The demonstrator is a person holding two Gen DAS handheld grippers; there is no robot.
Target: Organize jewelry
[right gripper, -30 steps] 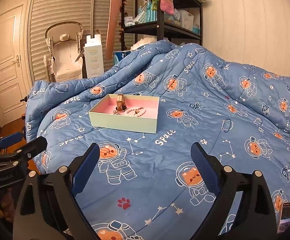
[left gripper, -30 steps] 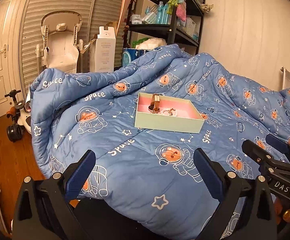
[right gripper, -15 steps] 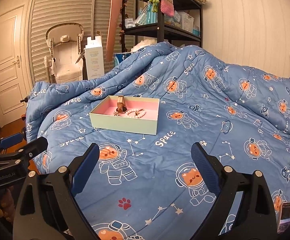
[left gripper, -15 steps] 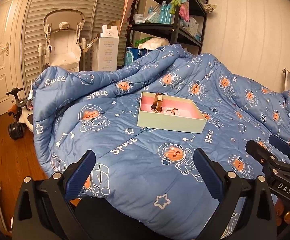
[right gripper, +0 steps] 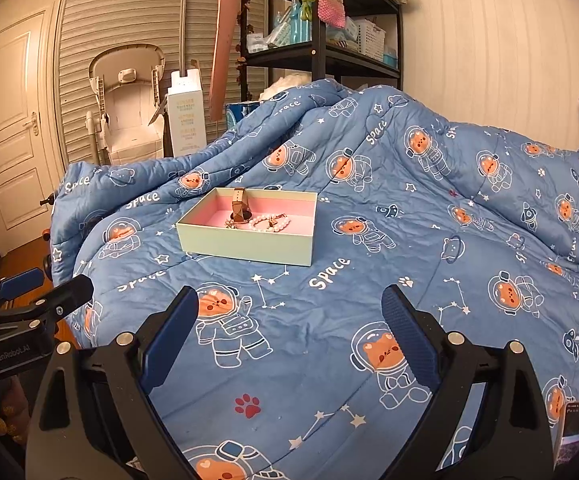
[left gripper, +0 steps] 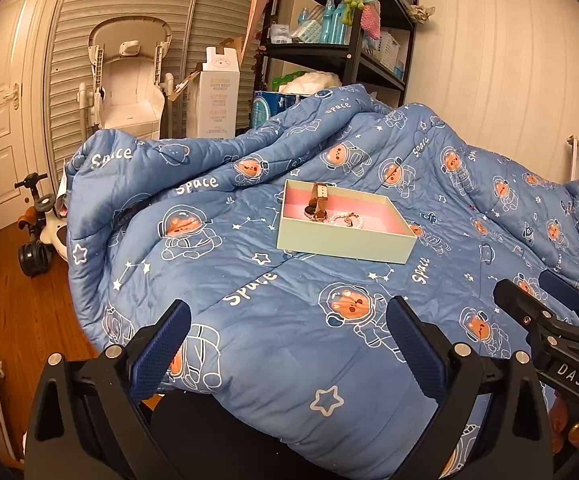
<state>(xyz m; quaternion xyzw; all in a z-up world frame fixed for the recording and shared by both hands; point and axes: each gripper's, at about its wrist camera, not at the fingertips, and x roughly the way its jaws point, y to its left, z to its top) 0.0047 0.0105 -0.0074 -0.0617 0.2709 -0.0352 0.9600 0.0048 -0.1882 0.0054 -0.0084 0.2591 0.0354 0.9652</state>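
Pale green rectangular box (left gripper: 345,242) with pink lining at frame centre, brown strap watch (left gripper: 318,204) and beaded pearl bracelet (left gripper: 347,220) inside, on quilted blue astronaut-print bed cover (left gripper: 273,320), left gripper (left gripper: 289,330) and right gripper (right gripper: 289,314) at lower frame, textured blue jaws wide apart, holding nothing.

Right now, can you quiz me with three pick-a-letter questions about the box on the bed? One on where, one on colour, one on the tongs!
1. Where is the watch?
A. in the box
B. on the floor
C. on the shelf

2. What colour is the box inside?
A. black
B. pink
C. yellow

3. How are the right tongs?
A. shut on the watch
B. shut on beads
C. open, holding nothing

Answers: 1 A, it lies inside beside the beads. 2 B, pink lining shows. 3 C, only quilt shows between the spread fingers.
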